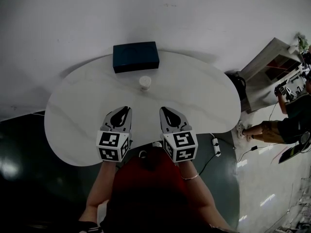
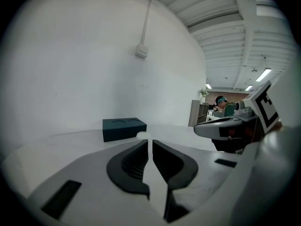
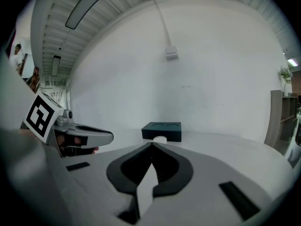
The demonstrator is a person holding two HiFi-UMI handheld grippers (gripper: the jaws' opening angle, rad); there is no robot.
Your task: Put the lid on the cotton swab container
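Container: the small white cotton swab container [image 1: 145, 83] stands upright on the table [image 1: 204, 98], just in front of the dark box [image 1: 136, 56] at the far edge. We cannot make out a separate lid.
Bearing: it lies straight ahead of us, between the lines of our two claws and well apart from both tips.
Nearer claw: neither, by our judgement; the container sits about midway between them.
Left claw: the left claw [image 1: 127, 109] hovers over the near part of the table and points at the far edge, its jaws a thin slit apart with nothing between them.
Right claw: the right claw [image 1: 163, 109], just beside it and pointing the same way, has its tips pressed together and is empty.
Arms: our forearms [image 1: 99, 186] reach in from the near edge side by side, claws roughly level.
Coming move: we judge it a plain forward reach, and the jaws must part first.
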